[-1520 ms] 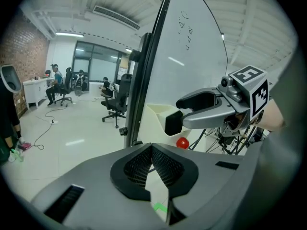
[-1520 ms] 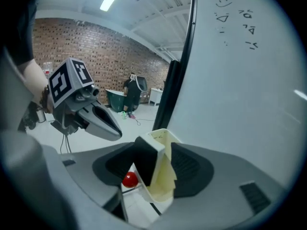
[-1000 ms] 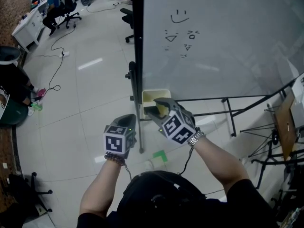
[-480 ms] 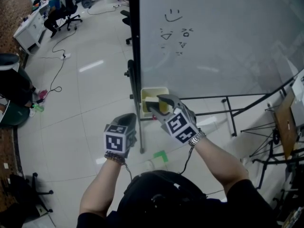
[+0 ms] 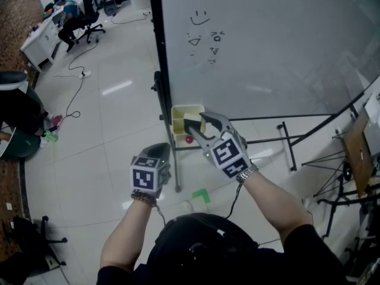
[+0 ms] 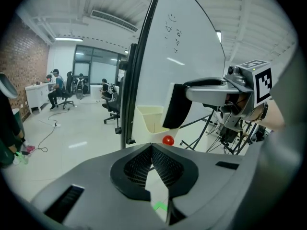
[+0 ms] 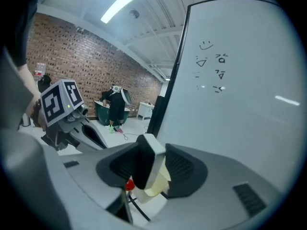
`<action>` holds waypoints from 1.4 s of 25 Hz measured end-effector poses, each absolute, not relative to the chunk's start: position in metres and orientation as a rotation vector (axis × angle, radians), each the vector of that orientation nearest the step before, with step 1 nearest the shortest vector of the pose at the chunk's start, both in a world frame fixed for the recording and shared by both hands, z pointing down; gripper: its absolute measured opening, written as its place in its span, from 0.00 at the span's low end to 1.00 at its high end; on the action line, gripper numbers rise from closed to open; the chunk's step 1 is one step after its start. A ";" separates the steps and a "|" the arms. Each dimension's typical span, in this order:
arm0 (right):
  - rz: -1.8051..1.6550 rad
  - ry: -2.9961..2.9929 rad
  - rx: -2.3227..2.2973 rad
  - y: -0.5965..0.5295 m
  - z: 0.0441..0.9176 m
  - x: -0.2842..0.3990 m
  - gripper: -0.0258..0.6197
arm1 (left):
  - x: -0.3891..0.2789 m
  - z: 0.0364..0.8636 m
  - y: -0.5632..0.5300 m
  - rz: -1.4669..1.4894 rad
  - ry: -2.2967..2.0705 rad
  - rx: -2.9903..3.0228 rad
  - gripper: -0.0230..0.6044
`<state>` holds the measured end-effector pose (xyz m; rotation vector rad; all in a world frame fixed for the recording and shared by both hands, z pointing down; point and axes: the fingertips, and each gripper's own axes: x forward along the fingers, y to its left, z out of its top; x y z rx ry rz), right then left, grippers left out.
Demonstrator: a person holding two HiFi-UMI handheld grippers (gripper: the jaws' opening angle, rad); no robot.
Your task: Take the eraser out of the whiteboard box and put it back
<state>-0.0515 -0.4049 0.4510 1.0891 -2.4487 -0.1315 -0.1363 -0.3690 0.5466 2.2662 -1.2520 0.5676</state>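
eraser (image 5: pixel 193 125) higher than before, now above box (image 5: pixel 178 109)

The eraser (image 5: pixel 191 124), a slim block with a white body and a black felt face, stands on end between the closing jaws of the right gripper (image 5: pixel 196 127), its felt face against one pad and its lower end over the open top of the whiteboard box (image 5: pixel 178 113). The whiteboard box is a pale cream, open-topped bin. It sits upright at the whiteboard's (image 5: pixel 285 46) lower corner, just beside its black frame edge.
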 end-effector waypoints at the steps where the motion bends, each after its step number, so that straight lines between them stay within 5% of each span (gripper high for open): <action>1: -0.134 -2.453 1.099 -0.401 0.447 -0.049 0.35 | -0.134 0.545 -0.365 0.568 -1.253 2.269 0.04; 35: -0.056 -2.553 1.078 -0.202 0.440 0.038 0.34 | -0.040 0.531 -0.181 0.628 -1.304 2.284 0.04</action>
